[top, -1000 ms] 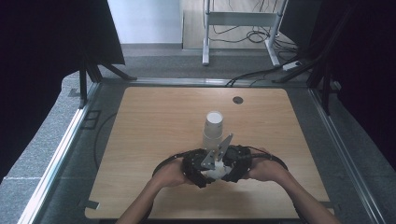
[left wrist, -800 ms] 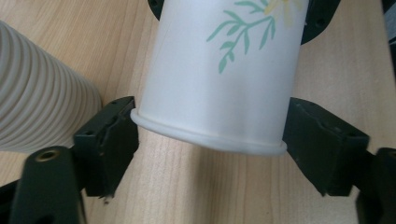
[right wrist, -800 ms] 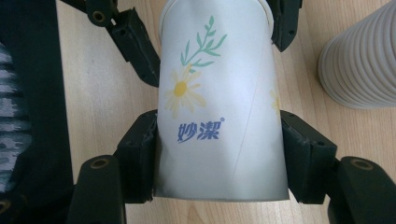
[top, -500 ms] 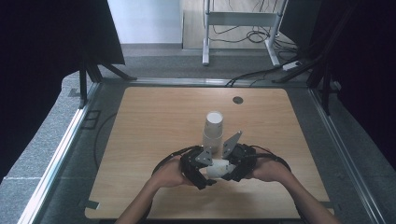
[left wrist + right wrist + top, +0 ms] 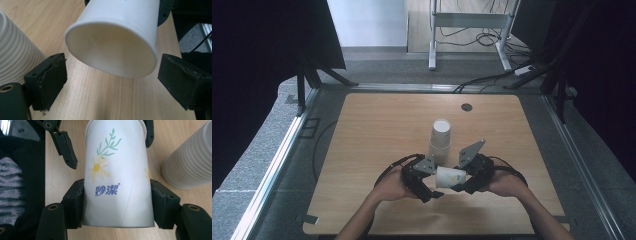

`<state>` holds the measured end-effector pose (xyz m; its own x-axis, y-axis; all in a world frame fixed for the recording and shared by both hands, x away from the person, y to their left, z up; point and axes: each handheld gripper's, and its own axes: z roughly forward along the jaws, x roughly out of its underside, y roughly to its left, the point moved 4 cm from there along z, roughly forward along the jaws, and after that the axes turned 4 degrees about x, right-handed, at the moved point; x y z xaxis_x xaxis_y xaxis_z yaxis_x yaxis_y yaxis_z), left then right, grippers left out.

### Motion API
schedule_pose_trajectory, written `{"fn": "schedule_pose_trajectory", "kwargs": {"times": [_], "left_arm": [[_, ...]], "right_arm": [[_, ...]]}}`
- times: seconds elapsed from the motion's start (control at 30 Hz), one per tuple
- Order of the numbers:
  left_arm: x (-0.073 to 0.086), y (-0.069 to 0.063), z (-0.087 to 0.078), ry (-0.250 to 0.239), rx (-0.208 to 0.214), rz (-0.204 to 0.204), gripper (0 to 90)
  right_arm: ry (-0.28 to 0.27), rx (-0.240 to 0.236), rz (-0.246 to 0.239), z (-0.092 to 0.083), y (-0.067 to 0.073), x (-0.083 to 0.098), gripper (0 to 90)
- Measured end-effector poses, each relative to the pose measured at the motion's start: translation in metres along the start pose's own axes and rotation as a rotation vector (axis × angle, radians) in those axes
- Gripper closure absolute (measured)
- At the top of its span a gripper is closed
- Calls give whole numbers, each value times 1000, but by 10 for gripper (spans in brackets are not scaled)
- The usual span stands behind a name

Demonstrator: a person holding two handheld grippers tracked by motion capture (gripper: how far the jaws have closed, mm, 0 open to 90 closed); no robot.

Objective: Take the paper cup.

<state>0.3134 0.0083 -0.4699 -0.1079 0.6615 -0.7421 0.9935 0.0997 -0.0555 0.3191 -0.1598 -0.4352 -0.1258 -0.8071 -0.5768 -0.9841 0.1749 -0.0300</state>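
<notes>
A white paper cup [image 5: 450,176] printed with a daisy and blue characters [image 5: 117,177] lies on its side just above the wooden table [image 5: 377,130]. My right gripper [image 5: 116,195] is shut on its base end, both pads pressing the wall. In the high view the right gripper [image 5: 465,176] comes in from the right. The cup's open mouth [image 5: 112,47] points at my left gripper [image 5: 113,66]. Its jaws have just been opening and now stand apart on either side of the rim without touching it. The left gripper [image 5: 431,183] sits just left of the cup.
An upright stack of ribbed white cups [image 5: 440,140] stands just behind the grippers, close beside them [image 5: 17,57] [image 5: 190,162]. A round dark grommet [image 5: 467,107] lies near the table's far edge. Cables [image 5: 387,172] trail from both grippers.
The left jaws have spread apart off the cup's rim. The right gripper has drawn slightly to the right with the cup, and its grey plate has tipped up.
</notes>
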Motion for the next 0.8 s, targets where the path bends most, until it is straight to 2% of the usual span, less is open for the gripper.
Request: {"fn": "schedule_pose_trajectory", "kwargs": {"times": [0.03, 0.07, 0.13, 0.17, 0.4, 0.6, 0.8], "left_arm": [[0, 0, 0, 0, 0, 0, 84], [0, 0, -2, -15, 5, 0, 85], [0, 0, -2, -26, 7, -4, 85], [0, -1, -3, -39, 9, -6, 86], [0, 0, -6, -82, 13, -6, 104], [0, -1, -10, -135, 30, -7, 126], [0, -2, -11, -167, 44, -11, 140]], "right_arm": [[0, 0, 0, 0, 0, 0, 369], [-27, 7, 3, -2, 0, 1, 369], [-40, 6, 5, -2, 0, 2, 369], [-63, 7, 8, -4, 0, 4, 369], [-124, 5, 5, -3, 3, 12, 369], [-168, 14, -11, -2, 4, 17, 370], [-219, 13, -26, -2, 6, 21, 370]]}}
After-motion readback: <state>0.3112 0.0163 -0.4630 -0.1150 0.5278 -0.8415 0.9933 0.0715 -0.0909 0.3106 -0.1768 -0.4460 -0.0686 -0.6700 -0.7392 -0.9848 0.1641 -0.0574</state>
